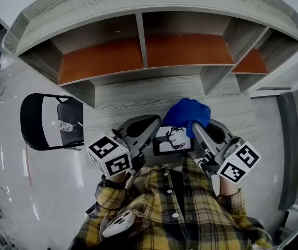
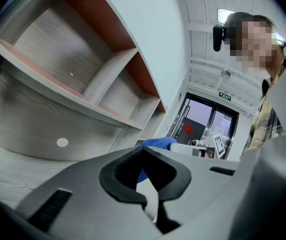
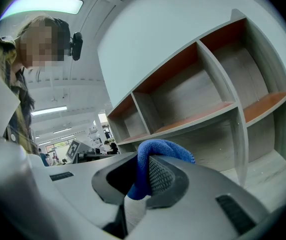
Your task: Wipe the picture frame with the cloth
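In the head view a chair (image 1: 39, 124) stands at far left on the floor, seen in no other view. Right of it the left gripper (image 1: 153, 126) reaches to the left edge of the frame (image 1: 172, 139), but there its own body hides the jaws. The left gripper view settles it: the left gripper (image 2: 150, 184) has its jaws closed on a white sliver of the frame (image 2: 150, 198), with nothing else between them. That view also shows the cloth (image 2: 158, 143) just beyond, a detail the head view cannot give from this side. Only the head view shows the frame whole: white border, dark drawing, face turned up, held in front of the person's shirt and below the shelf (image 1: 141, 40). The blue cloth (image 1: 188, 113) bunches over the frame's upper right corner. The right gripper (image 1: 197, 128) comes in from the right. In its own view the right gripper (image 3: 143, 184) has its jaws closed on a fold of cloth (image 3: 158, 149), with a white patch showing beneath. The shelf (image 3: 203, 84) fills the background.
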Motion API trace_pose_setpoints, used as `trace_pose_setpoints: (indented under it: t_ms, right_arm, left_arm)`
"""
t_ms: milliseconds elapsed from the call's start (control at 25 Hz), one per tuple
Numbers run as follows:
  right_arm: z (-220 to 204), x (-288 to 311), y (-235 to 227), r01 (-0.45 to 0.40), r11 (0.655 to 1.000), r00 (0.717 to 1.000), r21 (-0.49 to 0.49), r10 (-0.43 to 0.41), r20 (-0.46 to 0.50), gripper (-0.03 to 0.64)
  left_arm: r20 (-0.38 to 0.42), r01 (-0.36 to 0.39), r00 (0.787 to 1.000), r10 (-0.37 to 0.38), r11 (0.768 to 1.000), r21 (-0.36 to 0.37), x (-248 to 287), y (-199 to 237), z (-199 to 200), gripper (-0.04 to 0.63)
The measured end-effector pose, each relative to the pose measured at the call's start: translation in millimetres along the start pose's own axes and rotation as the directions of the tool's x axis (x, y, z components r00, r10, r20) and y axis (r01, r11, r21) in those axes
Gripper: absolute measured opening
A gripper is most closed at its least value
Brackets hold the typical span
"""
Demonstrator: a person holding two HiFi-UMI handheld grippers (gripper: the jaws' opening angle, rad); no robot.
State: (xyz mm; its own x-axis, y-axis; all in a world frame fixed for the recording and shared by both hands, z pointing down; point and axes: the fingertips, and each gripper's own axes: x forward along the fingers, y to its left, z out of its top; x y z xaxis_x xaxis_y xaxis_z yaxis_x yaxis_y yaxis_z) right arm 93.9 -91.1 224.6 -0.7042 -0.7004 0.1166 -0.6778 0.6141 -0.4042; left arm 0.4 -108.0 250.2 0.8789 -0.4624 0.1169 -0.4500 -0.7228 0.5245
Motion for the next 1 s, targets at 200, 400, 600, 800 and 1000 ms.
trace_pose_setpoints:
  t_ms: [200,400,600,800,1000]
  right_arm:
    - [-3,-3,2,-0.006,1.000,1.000,0.002,0.006,-0.017,0.047]
    - [-10,-3,8,-0.012,1.000,0.999,0.001,0.012,-0.034,0.047]
    - [-15,-1,14,-0.025,1.000,0.999,-0.005,0.024,-0.043,0.048]
    - [-18,-3,15,-0.011,1.000,0.998,-0.011,0.011,-0.054,0.046]
    - [-23,-8,11,0.019,1.000,0.998,0.009,-0.018,-0.063,0.048]
  left_arm:
    - [0.019,0.037,0.999,-0.037,0.999,-0.011,0,-12,6,0.006]
    - [0.015,0.036,0.999,-0.036,0.999,-0.011,-5,-16,0,0.006]
    - [0.013,0.023,1.000,-0.023,1.000,-0.009,-10,-14,-3,0.006]
    - [0.017,0.030,0.999,-0.029,0.999,-0.024,-9,-13,-5,0.006]
    - [0.008,0.035,0.999,-0.034,0.998,-0.048,-5,-9,-10,0.006]
